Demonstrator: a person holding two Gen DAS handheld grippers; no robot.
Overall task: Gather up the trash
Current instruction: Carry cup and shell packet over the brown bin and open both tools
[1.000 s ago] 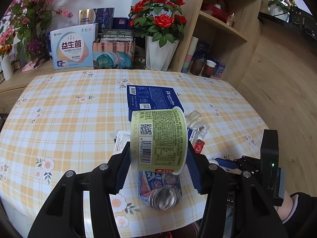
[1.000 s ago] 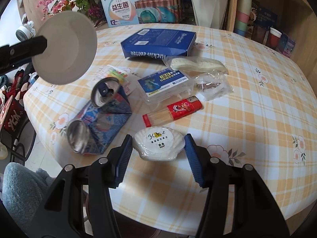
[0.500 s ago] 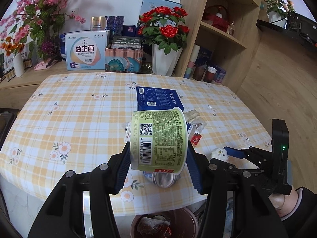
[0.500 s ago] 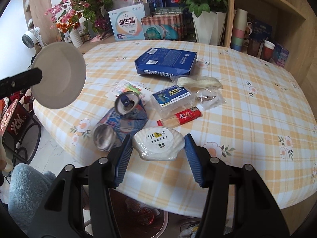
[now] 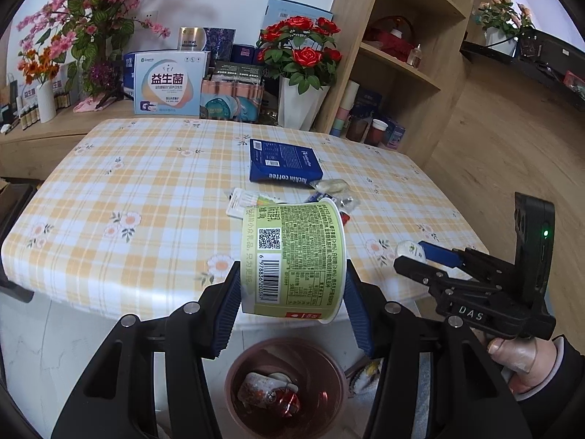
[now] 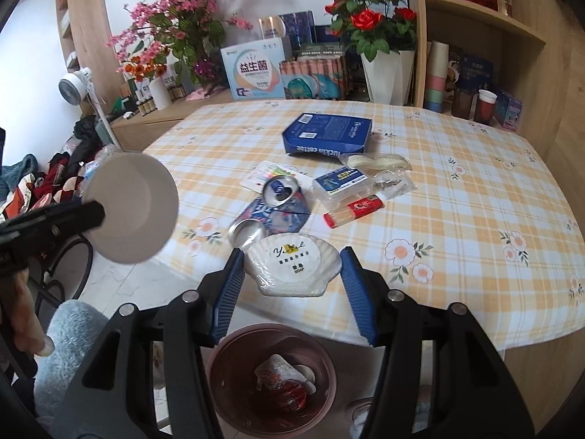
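Red roses, pink blossoms, wooden shelves

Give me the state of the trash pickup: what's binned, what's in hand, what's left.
Binned: a few wrappers lie in the bin. In hand: the left gripper holds a green cup, the right gripper a shell-shaped soap packet, both above the bin. Left on the table: crushed can, blue box, lighter, small packets.
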